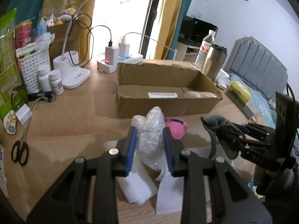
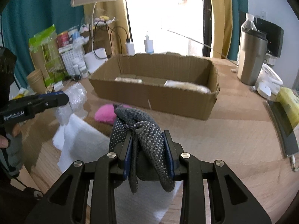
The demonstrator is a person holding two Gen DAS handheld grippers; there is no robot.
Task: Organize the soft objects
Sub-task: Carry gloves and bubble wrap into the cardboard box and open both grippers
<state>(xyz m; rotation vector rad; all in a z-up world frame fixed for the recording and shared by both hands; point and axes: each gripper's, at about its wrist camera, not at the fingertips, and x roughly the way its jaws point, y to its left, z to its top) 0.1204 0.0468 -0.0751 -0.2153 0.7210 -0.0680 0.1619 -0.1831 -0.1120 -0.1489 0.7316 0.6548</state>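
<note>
My left gripper (image 1: pixel 149 136) is shut on a wad of clear bubble wrap (image 1: pixel 149 128), held above the wooden table; it also shows in the right wrist view (image 2: pixel 74 97). My right gripper (image 2: pixel 148 140) is shut on a grey dotted glove (image 2: pixel 142 128), seen at the right of the left wrist view (image 1: pixel 220 128). An open cardboard box (image 2: pixel 155 95) lies beyond both grippers, with a pale packet (image 2: pixel 186 85) inside. A pink plush (image 2: pixel 104 113) lies on the table in front of the box. White foam sheets (image 1: pixel 138 188) lie under the grippers.
A white lamp base (image 1: pixel 74 74), pill bottles (image 1: pixel 54 81), a white basket (image 1: pixel 34 69) and chargers (image 1: pixel 112 56) stand at the left back. Scissors (image 1: pixel 19 149) lie at the left. A steel tumbler (image 2: pixel 252 56) and water bottle (image 2: pixel 247 23) stand right of the box.
</note>
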